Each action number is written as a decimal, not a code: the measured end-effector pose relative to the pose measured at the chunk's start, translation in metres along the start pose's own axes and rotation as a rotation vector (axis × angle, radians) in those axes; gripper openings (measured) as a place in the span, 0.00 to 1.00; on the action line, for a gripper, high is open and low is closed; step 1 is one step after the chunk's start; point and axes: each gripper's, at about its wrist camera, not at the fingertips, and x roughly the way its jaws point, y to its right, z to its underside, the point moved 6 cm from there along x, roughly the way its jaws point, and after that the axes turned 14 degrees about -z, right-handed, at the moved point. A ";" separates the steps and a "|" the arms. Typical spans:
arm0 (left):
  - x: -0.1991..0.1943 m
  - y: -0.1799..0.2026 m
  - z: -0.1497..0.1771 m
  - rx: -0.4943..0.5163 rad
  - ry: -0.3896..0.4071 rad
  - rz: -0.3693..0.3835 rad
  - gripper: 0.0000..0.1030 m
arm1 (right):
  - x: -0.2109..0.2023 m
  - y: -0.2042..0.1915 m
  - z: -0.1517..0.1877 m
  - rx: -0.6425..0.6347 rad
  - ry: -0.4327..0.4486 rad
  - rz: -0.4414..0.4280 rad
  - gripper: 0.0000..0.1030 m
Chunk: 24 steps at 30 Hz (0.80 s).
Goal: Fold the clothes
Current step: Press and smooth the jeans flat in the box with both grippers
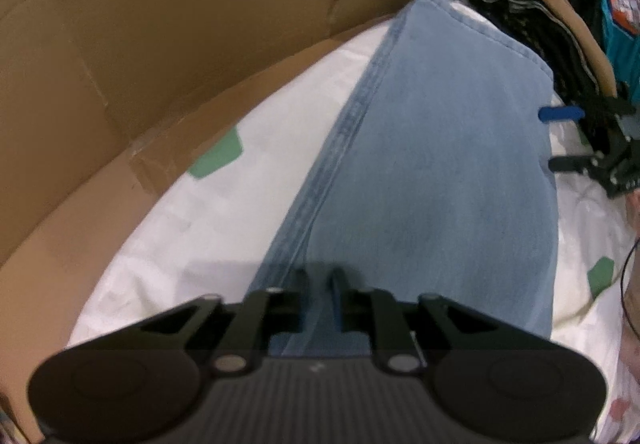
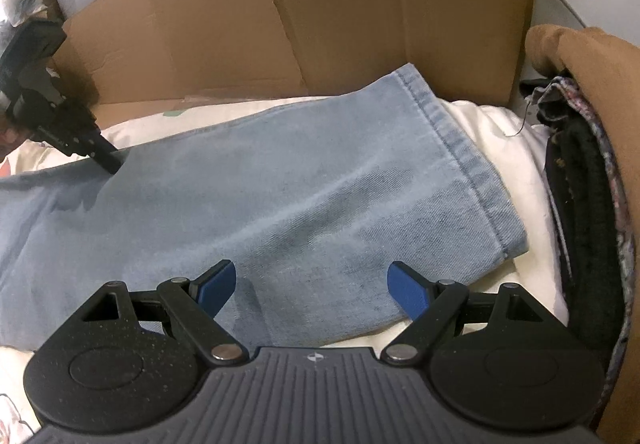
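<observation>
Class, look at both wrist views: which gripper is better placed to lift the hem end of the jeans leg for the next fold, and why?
Probably the right gripper. Its jaws stand open over the jeans close to the hem. The left gripper is shut, tips down at the seam edge, far from the hem.

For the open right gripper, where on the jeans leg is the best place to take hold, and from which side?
Probably the hem corner nearest the right gripper, approached from the open edge over the white bedding. The jeans leg lies flat, so its middle offers nothing to pinch, while the stitched hem is thick and its edge is free. The left gripper is shut on the far seam.
</observation>
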 end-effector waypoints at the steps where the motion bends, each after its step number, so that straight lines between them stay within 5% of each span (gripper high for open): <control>1: -0.001 0.001 -0.001 0.019 0.003 -0.008 0.03 | 0.000 0.002 -0.001 -0.001 0.004 0.006 0.84; 11: -0.019 -0.007 -0.010 0.068 0.059 -0.083 0.02 | -0.003 0.032 -0.007 0.039 0.024 0.110 0.84; 19: 0.006 -0.008 -0.007 0.025 0.000 -0.104 0.04 | -0.007 0.032 -0.005 0.053 0.040 0.106 0.83; 24: 0.008 0.000 -0.018 0.009 0.031 -0.092 0.13 | -0.016 0.026 -0.004 0.069 0.067 0.135 0.83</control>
